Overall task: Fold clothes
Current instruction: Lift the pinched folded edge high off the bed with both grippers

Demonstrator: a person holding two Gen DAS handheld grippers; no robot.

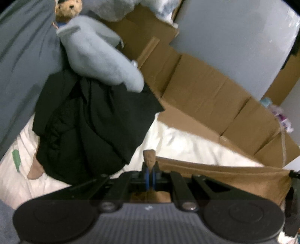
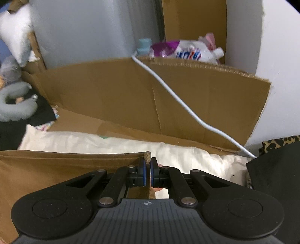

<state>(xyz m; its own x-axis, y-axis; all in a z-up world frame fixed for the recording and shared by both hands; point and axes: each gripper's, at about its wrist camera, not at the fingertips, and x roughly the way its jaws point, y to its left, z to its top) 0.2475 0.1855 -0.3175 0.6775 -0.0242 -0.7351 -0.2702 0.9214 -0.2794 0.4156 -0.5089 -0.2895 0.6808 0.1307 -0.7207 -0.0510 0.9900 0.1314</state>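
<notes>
A tan brown garment [image 1: 225, 174] is stretched between my two grippers above a white bed sheet [image 1: 178, 138]. My left gripper [image 1: 149, 169] is shut on one corner of it, and a nub of cloth sticks up between the blue pads. In the right wrist view the same brown garment [image 2: 56, 169] runs off to the left, and my right gripper [image 2: 147, 165] is shut on its other corner. The top edge between the two corners is taut and nearly straight. The part of the cloth below the grippers is hidden.
A heap of black clothes [image 1: 90, 122] lies on the sheet to the left, with a pale blue plush pillow [image 1: 101, 56] and a teddy bear [image 1: 68, 9] behind it. Flattened cardboard [image 2: 150, 97] lines the wall. A white cable [image 2: 178, 99] crosses it. A leopard-print item [image 2: 281, 142] sits right.
</notes>
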